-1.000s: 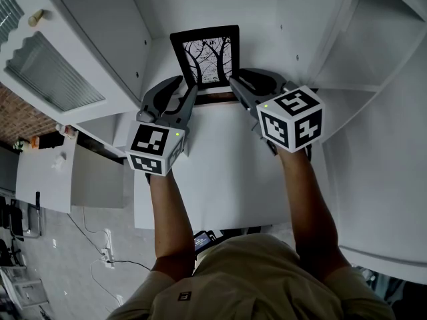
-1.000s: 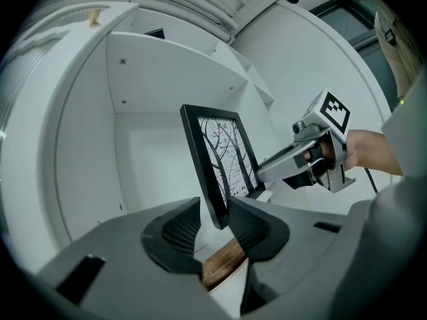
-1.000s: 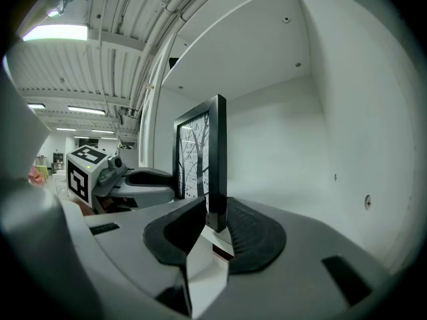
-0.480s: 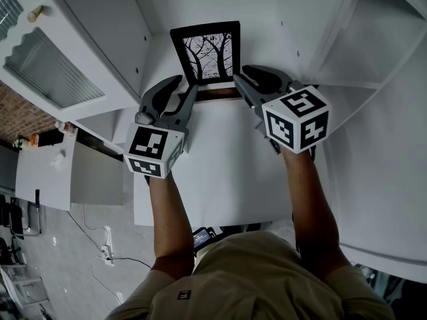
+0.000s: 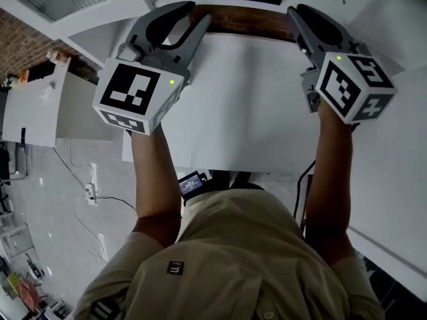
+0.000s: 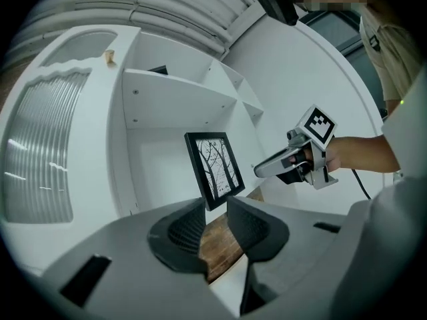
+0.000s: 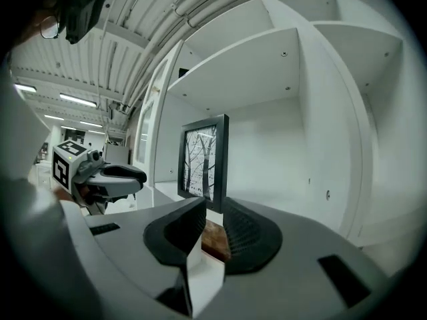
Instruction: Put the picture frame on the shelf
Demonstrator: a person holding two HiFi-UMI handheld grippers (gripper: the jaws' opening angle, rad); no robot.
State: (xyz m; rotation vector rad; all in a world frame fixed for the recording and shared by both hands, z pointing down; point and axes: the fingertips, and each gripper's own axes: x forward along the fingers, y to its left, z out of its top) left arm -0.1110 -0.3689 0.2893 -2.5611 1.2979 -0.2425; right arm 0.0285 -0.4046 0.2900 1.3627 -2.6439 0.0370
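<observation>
Left claw (image 6: 215, 212) and right claw (image 7: 213, 213): both empty, jaws narrowly apart. Straight ahead and between them, clear of both tips, the frame (image 6: 215, 169) stands upright on the shelf (image 7: 273, 145), long axis vertical. Neither claw looks clearly nearer.

Black rectangular picture frame (image 6: 215, 169) w/ b&w bare-tree print stands upright, portrait, inside white shelf (image 6: 179, 89) open compartment, under 1 white board, apart from side walls.

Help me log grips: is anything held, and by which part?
Nothing: the left gripper and right gripper are open and empty; the picture frame stands apart.
</observation>
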